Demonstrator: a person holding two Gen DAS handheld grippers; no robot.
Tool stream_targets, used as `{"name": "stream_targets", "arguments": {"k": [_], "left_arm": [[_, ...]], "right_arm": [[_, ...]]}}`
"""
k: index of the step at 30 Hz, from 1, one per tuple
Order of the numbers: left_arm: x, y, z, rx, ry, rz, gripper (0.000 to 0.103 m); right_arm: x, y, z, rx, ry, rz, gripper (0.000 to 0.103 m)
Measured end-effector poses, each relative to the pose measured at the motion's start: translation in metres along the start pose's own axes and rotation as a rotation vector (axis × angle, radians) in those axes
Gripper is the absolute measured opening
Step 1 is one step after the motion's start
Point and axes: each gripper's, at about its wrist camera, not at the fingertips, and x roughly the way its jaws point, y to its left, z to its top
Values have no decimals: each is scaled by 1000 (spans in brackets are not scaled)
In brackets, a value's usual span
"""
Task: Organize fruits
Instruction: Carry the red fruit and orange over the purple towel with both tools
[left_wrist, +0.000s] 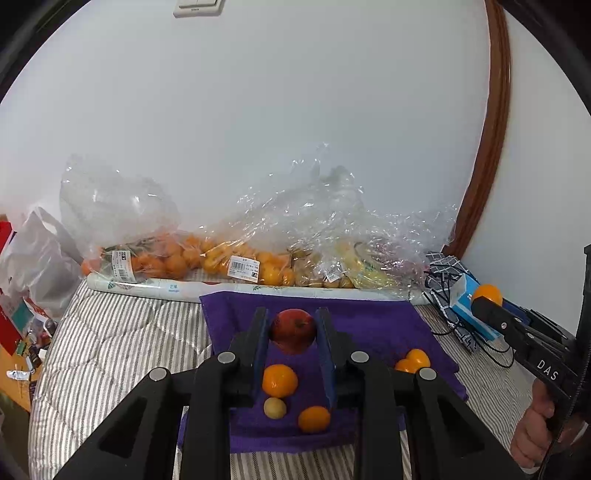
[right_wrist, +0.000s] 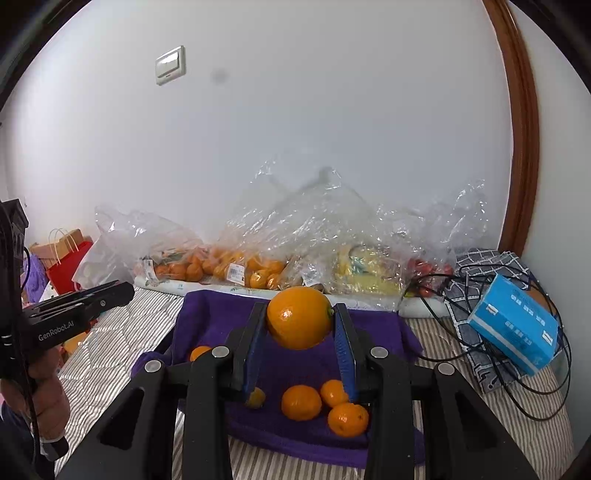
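Purple towel (right_wrist: 373, 332): bare at the back edge, small oranges (right_wrist: 301, 402) loose near the front.
Clear bags (left_wrist: 229, 254): oranges inside (against the wall).
Left gripper (left_wrist: 293, 328): pinching a red apple (left_wrist: 293, 330) above the towel.
Right gripper (right_wrist: 300, 321): clamping a large orange (right_wrist: 299, 317) above the towel.

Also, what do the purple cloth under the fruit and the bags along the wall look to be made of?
The purple cloth looks like terry towelling: matte, fuzzy nap, soft folded edges. The bags along the wall look like thin clear plastic film: glossy, crinkled, with the fruit showing through and price labels stuck on.
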Motion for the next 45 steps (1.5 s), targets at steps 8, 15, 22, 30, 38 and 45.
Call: {"name": "stream_targets", "arguments": {"k": [8,15,22,30,38,45], "left_arm": [[29,2,4,-7,37,4,24],[53,3,2,-10,75,9,24],[77,3,-5,-17,125,8,24],[100,-2,-13,5,176,18,24],[115,-5,-21,21,216,18,24],[129,-9,-26,25,255,4,24]], "right_arm": [[29,-6,2,4,32,0,35],[57,-10,-2,10,68,-1,35],[82,-13,-11,10,119,1,35],[111,-22,-28,22,192,-6,35],[133,-23,-43,16,252,-6,35],[142,-23,-52,4,279,-13,35]]}}
